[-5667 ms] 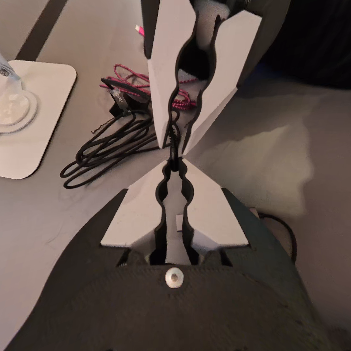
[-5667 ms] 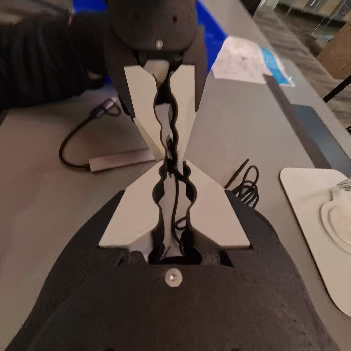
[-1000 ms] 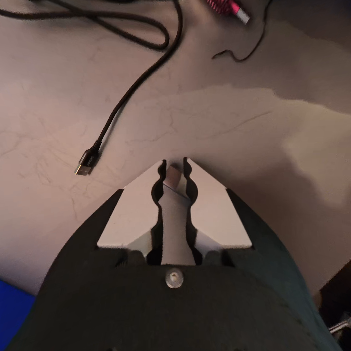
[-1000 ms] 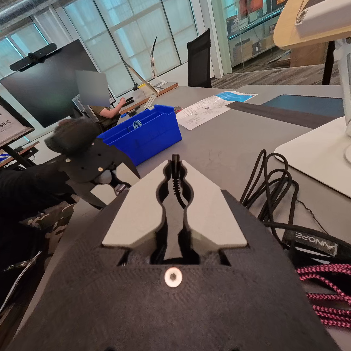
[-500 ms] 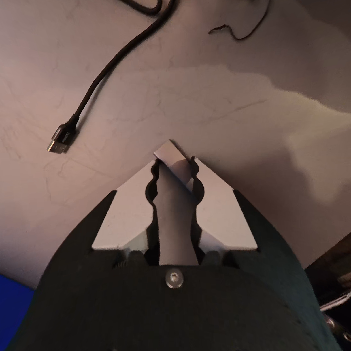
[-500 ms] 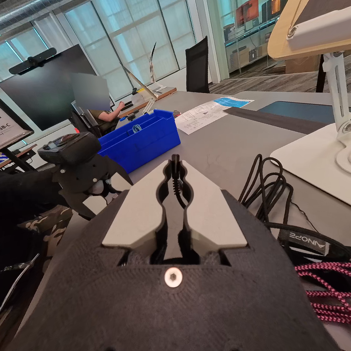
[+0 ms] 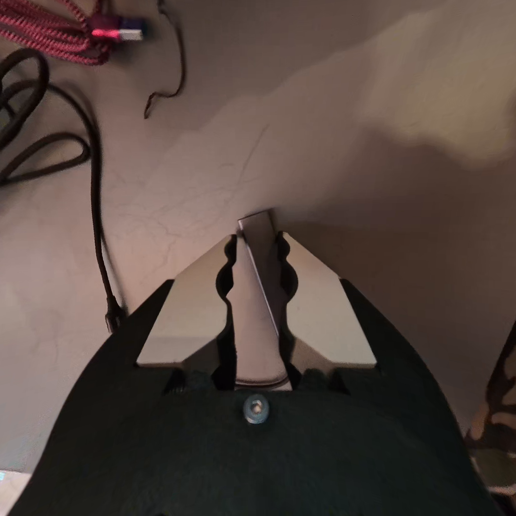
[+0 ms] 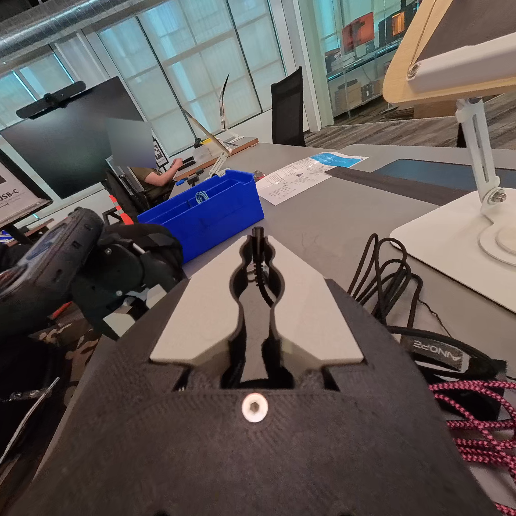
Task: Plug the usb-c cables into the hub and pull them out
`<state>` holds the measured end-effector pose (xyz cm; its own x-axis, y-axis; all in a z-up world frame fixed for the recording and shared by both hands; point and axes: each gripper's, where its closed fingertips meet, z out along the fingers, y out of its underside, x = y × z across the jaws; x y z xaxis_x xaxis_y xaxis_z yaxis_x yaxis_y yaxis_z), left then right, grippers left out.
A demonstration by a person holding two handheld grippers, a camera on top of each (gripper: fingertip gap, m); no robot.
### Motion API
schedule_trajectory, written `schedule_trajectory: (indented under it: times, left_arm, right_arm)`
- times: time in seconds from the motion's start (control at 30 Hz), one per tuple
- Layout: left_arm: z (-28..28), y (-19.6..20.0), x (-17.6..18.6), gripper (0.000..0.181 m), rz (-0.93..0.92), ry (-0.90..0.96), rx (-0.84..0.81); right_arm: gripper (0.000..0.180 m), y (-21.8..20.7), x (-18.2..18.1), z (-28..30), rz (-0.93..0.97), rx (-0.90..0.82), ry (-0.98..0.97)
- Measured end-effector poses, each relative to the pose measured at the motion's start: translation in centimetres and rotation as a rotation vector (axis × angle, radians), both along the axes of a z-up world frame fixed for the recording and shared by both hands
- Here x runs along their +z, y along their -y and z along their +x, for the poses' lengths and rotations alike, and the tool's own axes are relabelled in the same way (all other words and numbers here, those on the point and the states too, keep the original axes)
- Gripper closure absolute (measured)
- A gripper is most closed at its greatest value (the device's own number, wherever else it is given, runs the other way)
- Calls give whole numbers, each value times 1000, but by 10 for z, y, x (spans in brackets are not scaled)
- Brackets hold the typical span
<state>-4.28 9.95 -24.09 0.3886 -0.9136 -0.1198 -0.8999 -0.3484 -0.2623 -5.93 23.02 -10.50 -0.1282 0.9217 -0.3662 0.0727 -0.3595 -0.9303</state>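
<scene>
The left gripper (image 7: 257,237) has its jaws parted around the grey hub (image 7: 258,268), which lies loosely between them on the counter (image 7: 363,139), apparently let go. The black cable (image 7: 96,223) and the pink cable (image 7: 55,36) lie unplugged beside it. The right gripper (image 8: 257,237) has its jaws clenched on a black plug (image 8: 257,237), well apart from the hub. One pull-out looks done; the pink cable likely remains.
</scene>
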Motion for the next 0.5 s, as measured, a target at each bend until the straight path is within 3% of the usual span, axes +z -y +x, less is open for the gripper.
schedule_trajectory:
  times: [0.07, 0.17, 0.3, 0.5]
  left_arm:
    - [-3, -4, 1, 141, 25, 19, 91]
    - [-2, -5, 0, 140, 35, 55, 221]
    - [6, -3, -1, 160, 29, 119, 346]
    - [2, -7, 0, 160, 129, 108, 352]
  right_arm:
    - [175, -1, 2, 2, 0, -5, -6]
    - [175, -2, 3, 2, -2, -7, -11]
    - [175, 0, 0, 0, 2, -3, 0]
    - [175, 2, 1, -1, 9, -1, 4]
